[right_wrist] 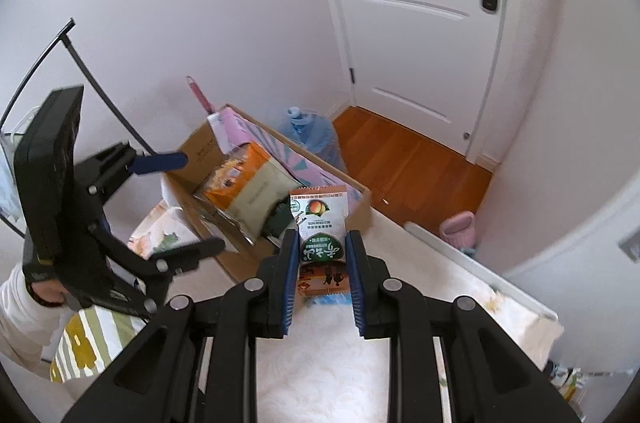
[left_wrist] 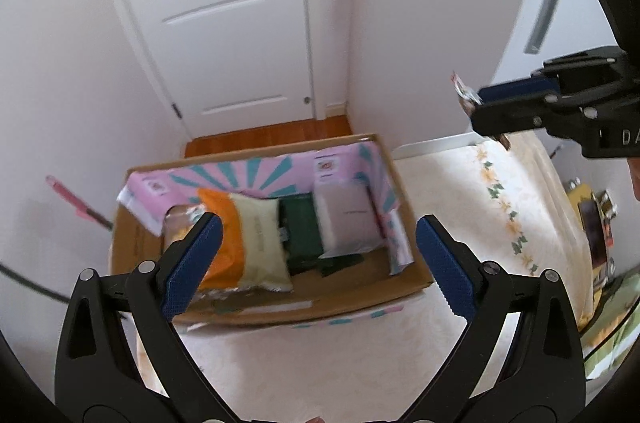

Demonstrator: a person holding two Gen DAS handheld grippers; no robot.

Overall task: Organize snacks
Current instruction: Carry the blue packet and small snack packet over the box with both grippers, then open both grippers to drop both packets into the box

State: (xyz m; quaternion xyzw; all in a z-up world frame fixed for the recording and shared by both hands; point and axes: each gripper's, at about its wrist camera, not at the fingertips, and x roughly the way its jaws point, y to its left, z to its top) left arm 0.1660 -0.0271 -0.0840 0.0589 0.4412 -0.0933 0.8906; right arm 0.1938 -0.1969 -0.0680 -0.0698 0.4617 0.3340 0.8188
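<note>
A cardboard box lined with pink and teal paper sits on the white floral cloth. In it lie an orange and cream snack bag, a dark green pack and a pale grey pouch. My left gripper hangs over the box, open, with nothing between its blue pads. My right gripper is shut on a small snack packet with a peach picture, held upright just in front of the box. In the left wrist view the right gripper is at the upper right with the packet's edge sticking out.
A white door stands behind, with a strip of wooden floor. A blue water bottle lies behind the box, and a pink slipper sits beside the bed edge. More snack packs lie at the right. A striped cloth is under the left hand.
</note>
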